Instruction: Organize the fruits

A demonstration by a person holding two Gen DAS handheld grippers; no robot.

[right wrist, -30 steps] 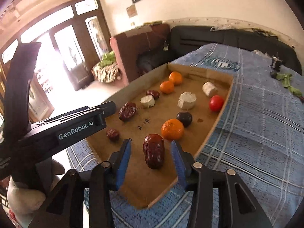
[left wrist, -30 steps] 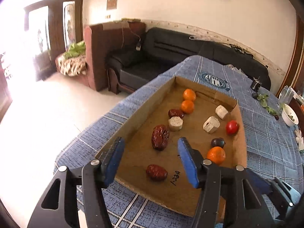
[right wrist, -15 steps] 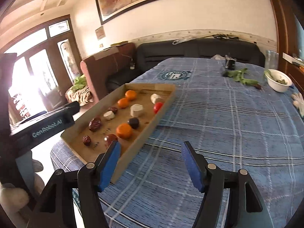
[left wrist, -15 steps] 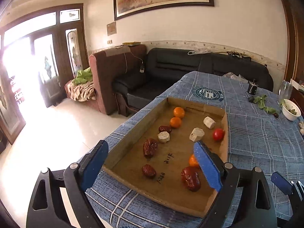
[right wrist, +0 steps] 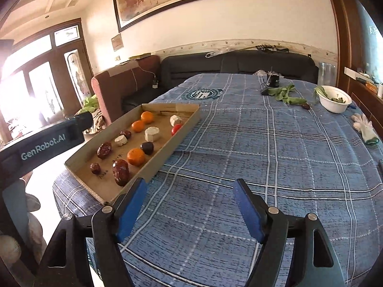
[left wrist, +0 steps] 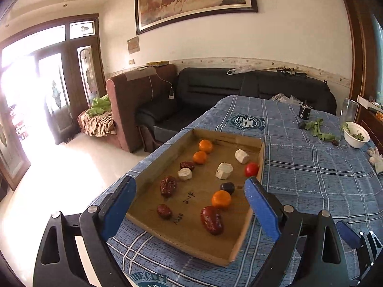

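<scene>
Fruits (left wrist: 221, 199) in cardboard tray (left wrist: 153, 165), blue plaid tablecloth (right wrist: 275, 155) (sofa (left wrist: 251, 88) behind), both grippers spread, empty

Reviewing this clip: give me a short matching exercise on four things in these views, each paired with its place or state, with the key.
Things:
1. red tomato
2. white bowl
3. left gripper
4. large red date

Places or states:
A. on the blue cloth, outside the tray
B. at the tray's near end
C. open, holding nothing
D. against the tray's right wall

Pairs: 1-D, 2-A, 3-C, 4-B
</scene>
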